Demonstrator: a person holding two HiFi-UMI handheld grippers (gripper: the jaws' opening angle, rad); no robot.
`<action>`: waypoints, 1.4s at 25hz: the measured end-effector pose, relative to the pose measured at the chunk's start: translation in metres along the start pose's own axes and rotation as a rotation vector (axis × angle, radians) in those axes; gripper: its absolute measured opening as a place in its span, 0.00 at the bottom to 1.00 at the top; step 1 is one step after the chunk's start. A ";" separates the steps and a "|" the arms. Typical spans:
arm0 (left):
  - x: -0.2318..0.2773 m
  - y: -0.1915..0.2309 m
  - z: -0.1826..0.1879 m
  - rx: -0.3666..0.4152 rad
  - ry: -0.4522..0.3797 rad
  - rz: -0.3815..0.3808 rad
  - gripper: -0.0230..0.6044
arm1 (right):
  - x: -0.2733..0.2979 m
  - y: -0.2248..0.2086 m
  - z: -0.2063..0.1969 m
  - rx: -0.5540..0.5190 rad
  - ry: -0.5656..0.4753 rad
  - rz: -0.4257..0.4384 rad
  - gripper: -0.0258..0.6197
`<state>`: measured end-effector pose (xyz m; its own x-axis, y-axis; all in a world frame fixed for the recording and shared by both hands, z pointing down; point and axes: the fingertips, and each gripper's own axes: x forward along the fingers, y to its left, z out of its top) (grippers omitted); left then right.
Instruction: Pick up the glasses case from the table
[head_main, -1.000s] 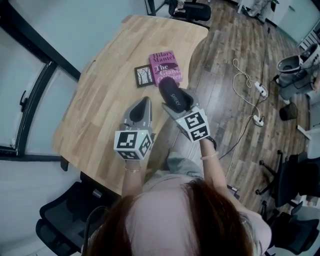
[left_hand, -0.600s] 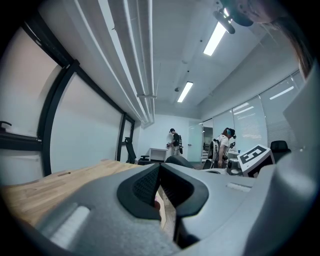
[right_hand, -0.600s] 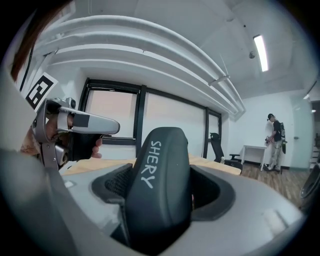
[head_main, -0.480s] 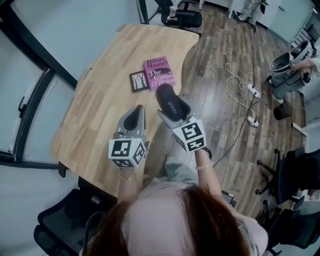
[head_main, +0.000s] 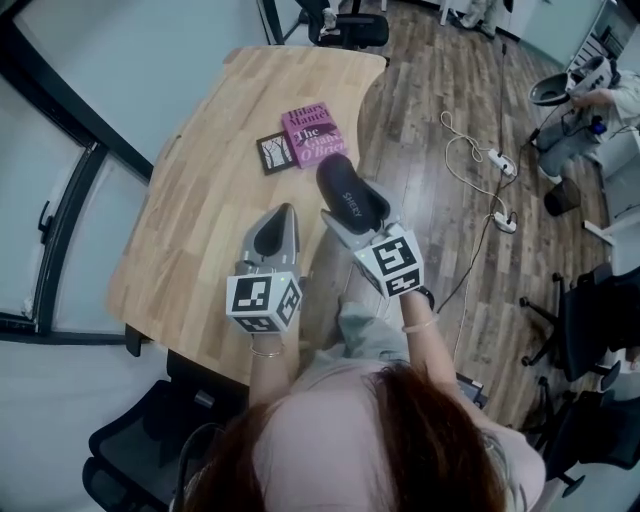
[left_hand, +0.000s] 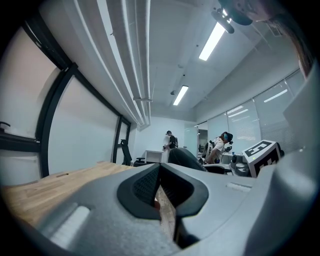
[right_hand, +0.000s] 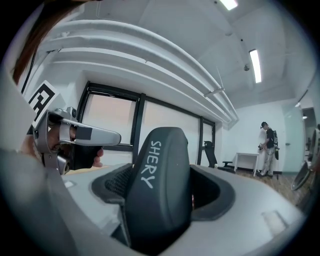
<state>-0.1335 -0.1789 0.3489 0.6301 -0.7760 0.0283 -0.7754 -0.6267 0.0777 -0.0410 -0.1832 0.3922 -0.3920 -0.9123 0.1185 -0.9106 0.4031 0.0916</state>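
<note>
Glasses case (head_main: 342, 188), a dark, smooth, rounded hard shell lettered SHERY, sits clamped across its middle in the jaws of the right gripper (head_main: 355, 212), held up off the wooden table (head_main: 210, 180) by its edge. It looks light and stiff but slick, so that mid-body grip suits it. The left gripper (head_main: 283, 218) has its jaws closed on nothing.

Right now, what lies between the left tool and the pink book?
A small dark card with a tree picture lies flat on the wooden table, beside the book; the rest of the stretch is bare wood. The head view shows it.
</note>
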 end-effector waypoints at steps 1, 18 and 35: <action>-0.003 -0.001 0.000 -0.006 -0.001 -0.002 0.05 | -0.003 0.001 0.001 -0.008 0.003 -0.006 0.60; 0.011 -0.026 0.006 0.005 -0.010 0.026 0.05 | -0.023 -0.010 0.017 -0.079 -0.023 0.028 0.60; 0.023 -0.097 0.006 0.029 -0.015 0.127 0.05 | -0.072 -0.054 0.023 -0.070 -0.091 0.136 0.60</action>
<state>-0.0447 -0.1363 0.3362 0.5265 -0.8499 0.0207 -0.8497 -0.5252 0.0454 0.0329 -0.1411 0.3560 -0.5238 -0.8507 0.0449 -0.8384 0.5241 0.1497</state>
